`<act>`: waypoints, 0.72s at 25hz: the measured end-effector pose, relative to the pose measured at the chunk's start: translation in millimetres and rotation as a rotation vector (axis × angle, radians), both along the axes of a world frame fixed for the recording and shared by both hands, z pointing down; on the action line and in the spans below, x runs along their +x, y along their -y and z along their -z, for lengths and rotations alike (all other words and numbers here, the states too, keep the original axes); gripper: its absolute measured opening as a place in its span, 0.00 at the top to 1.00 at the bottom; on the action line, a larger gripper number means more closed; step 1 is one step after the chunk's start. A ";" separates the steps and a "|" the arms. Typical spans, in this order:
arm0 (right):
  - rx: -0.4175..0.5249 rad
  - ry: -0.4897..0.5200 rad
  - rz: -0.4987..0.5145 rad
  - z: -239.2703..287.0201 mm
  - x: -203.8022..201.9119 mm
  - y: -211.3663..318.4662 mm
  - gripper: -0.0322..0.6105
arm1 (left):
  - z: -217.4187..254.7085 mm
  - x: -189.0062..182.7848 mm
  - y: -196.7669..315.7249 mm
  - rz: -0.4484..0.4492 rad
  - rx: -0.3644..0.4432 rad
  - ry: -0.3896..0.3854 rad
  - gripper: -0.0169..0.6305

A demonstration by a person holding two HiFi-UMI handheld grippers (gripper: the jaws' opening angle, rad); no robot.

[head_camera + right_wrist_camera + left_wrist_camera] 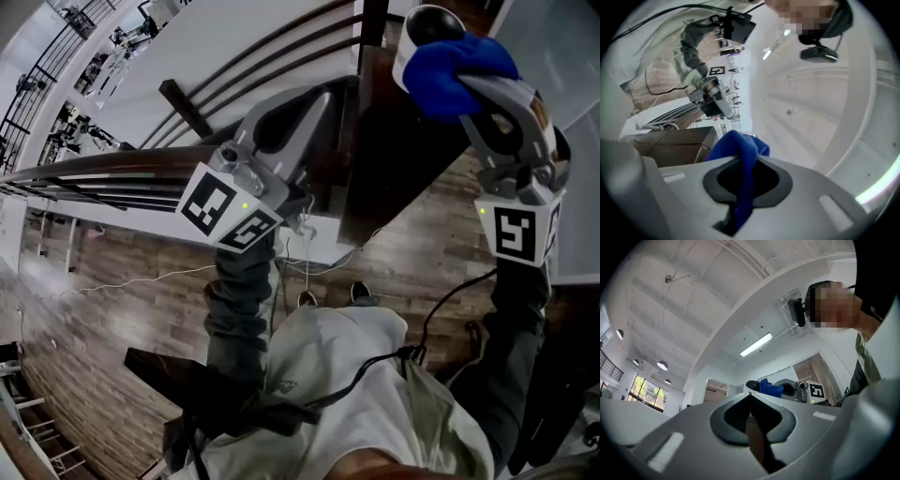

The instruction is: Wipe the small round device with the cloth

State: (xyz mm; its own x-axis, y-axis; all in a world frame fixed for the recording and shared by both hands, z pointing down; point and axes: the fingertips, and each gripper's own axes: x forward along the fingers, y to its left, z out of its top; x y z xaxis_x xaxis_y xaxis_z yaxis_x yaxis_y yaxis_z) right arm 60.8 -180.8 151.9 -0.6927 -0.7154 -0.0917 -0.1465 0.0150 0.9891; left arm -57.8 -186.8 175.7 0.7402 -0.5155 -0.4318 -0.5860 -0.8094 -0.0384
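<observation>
Two grippers are raised in the head view. The right gripper [476, 86] is closed on a bunched blue cloth [457, 62], which is pressed against the device [424, 22] just beyond its jaw tips, so the wad is judged to serve as the wiping pad. What bears the device cannot be told. The left gripper [319, 101] is held well apart from both, off to the side over a dark surface [394, 169], apparently parked clear of the wiping. In the left gripper view its jaws are seen drawn together with nothing clamped. Only a brown sliver shows through the slot behind the tips, and the device, cloth and right gripper are seen far ahead of them. In the right gripper view the cloth is pinched between the jaws and spills over their tips, which hides the device. So deep a bite is judged to guard the cloth against slipping during rubbing.
</observation>
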 end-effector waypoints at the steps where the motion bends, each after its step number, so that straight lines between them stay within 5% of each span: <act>1: -0.014 0.070 0.014 7.8 6.7 2.2 0.90 | -0.2 -0.9 0.9 0.003 -0.001 0.000 0.97; 5: -0.069 0.265 0.038 38.7 25.6 16.3 0.91 | 2.1 -2.3 1.7 0.010 0.002 -0.002 0.97; 9: -0.180 0.324 -0.063 58.3 40.0 47.2 0.90 | 4.3 2.1 -1.6 -0.004 0.005 -0.003 0.97; 18: 0.025 0.085 -0.162 85.8 -32.0 58.1 0.91 | 10.5 11.4 0.3 -0.021 0.010 -0.022 0.97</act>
